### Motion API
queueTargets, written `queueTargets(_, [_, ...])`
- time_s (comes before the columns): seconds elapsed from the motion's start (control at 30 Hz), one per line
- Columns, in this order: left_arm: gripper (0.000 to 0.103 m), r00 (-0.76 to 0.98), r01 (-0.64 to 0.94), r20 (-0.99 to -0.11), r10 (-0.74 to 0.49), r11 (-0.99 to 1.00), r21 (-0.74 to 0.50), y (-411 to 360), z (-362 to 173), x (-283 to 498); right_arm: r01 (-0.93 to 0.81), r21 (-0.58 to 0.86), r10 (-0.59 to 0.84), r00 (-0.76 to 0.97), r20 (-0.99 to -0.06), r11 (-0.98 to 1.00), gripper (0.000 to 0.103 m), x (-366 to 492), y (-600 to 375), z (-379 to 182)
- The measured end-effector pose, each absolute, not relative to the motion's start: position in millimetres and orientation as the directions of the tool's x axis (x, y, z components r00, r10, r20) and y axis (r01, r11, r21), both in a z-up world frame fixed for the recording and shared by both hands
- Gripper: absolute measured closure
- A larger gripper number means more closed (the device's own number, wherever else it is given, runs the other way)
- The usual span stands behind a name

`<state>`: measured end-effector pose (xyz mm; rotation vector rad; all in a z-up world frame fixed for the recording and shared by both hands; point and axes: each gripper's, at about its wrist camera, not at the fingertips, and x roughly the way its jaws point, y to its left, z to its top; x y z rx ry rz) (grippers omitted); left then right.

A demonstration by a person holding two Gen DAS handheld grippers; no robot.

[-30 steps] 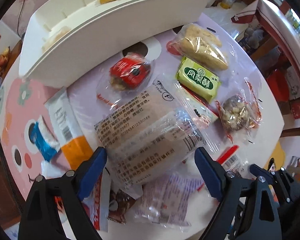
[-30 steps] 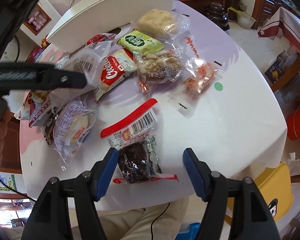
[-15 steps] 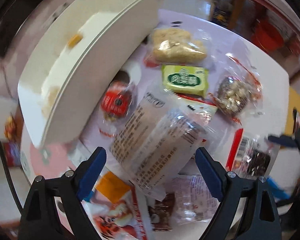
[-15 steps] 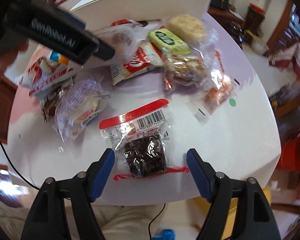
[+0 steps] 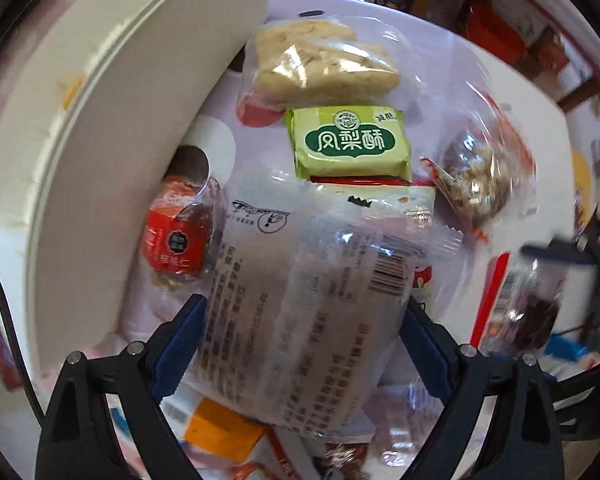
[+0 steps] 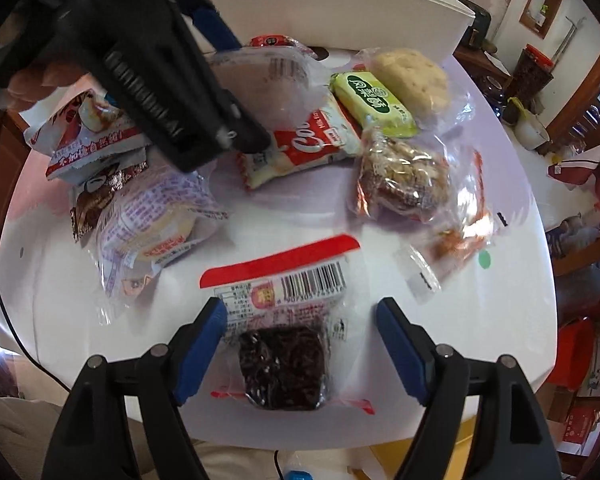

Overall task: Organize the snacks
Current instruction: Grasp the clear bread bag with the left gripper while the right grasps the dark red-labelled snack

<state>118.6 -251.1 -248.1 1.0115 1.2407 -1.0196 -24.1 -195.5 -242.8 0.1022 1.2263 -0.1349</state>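
The left tool [image 5: 300, 344] is clenched on a large clear packet [image 5: 300, 300] printed with text and a barcode; both blue fingers [image 5: 180, 340] press against its sides and it is lifted above the other snacks. The packet fills the middle of the left wrist view and hides much of what lies under it. Its contents are hard to make out through the blurred wrapper.

Beyond it on the white table [image 6: 480, 320] lie a green bar [image 5: 350, 142], a pale crumbly cake in clear wrap [image 5: 324, 64] just behind that, a small red-labelled snack [image 5: 178, 236] to the left, and a nut cluster bag [image 5: 480, 180] to the right. A red and white cookie packet [image 6: 304, 148] shows clearly only in the right wrist view; in the left one it is mostly covered. A white curved box [image 5: 100, 140] stands along the far left, its inside largely cut off by the frame edge.

The right tool [image 6: 300, 344] is released, its fingers spread either side of a dark brown square cake in a clear wrapper with a red strip and barcode [image 6: 284, 364], which lies flat near the table's front edge. The fingers seem not to touch it, though the wrapper's clear edges make that uncertain. To the left sit a round pale cake in a lilac-printed wrapper [image 6: 156, 224] and, partly hidden behind the left tool's black body, a few more packets [image 6: 88, 128].
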Motion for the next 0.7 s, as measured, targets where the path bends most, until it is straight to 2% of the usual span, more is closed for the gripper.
queueTargets(0.03, [0.009, 0.03, 0.965, -0.998, -0.057, 0.263, 0.014, -253, -249, 123, 0.16, 0.003, -0.051, 0.335, -0.941, 0.987, 0.037, -26, -196, -242])
queueTargets(0.13, [0.015, -0.021, 0.951, -0.996, -0.087, 0.305, -0.046, -253, -248, 135, 0.17, 0.002, -0.058, 0.344, -0.937, 0.985, 0.076, -24, -202, -239])
queueTargets(0.17, [0.017, -0.035, 0.948, -0.994, -0.101, 0.313, -0.065, -253, -248, 138, 0.176, 0.01, -0.052, 0.345, -0.937, 0.984, 0.082, -23, -204, -238])
queueTargets(0.33, [0.035, -0.011, 0.944, -0.989, -0.147, 0.325, -0.059, -242, -239, 134, 0.207, 0.098, 0.018, 0.356, -0.934, 0.973, 0.09, -19, -224, -238])
queueTargets(0.7, [0.037, 0.017, 0.882, -0.978, -0.207, 0.464, -0.083, -186, -217, 127, 0.261, 0.184, 0.071, 0.389, -0.918, 0.948, 0.092, -23, -241, -236])
